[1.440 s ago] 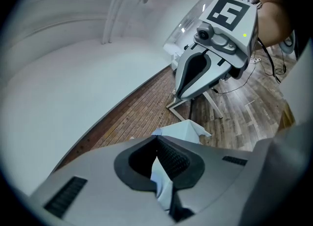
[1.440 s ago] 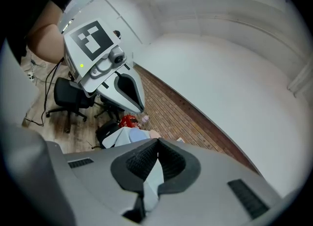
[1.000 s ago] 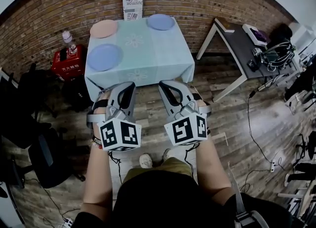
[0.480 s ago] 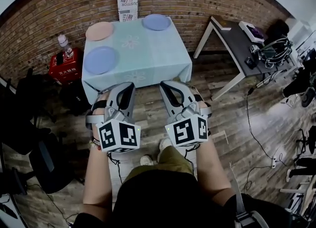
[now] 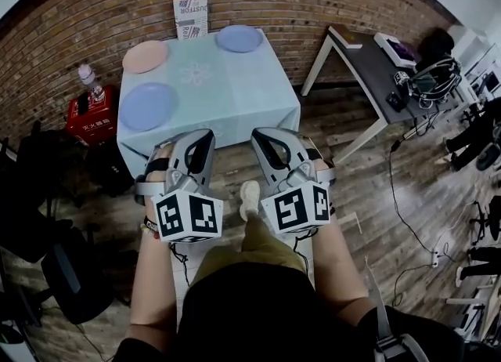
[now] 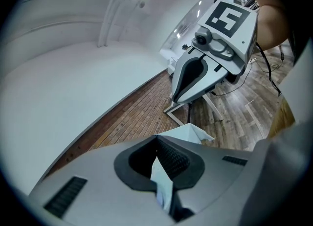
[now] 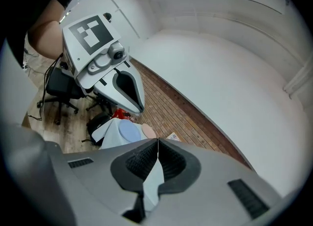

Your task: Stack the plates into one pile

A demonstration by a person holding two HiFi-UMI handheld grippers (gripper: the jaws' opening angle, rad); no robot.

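Blue plates: two on show, the near blue plate (image 5: 147,105) at the bench's front left corner and the far blue plate (image 5: 239,38) at the back right corner, well apart.
Pink plate (image 5: 145,56): back left corner, just beyond the near blue plate and not touching it.
Bench (image 5: 235,94): pale cloth, and nothing on it but those three plates, each lying alone.
Just changed: over the last second the bench has slid nearer and leftward in our head view, and a shoe (image 5: 249,198) has swung forward between the grippers. We are walking in!
Meaning for the task: this is approach only. No plate is lifted and no pile is started, and we judge the plates are not yet in reach.
Left gripper (image 5: 178,145): held low in front of us. Its jaws are pressed together with nothing between them, and it touches nothing.
Right gripper (image 5: 274,139): level beside the left one. Its jaws are likewise closed on nothing, clear of the bench.
Next call: we reckon the jaws must part before any rim can be taken.
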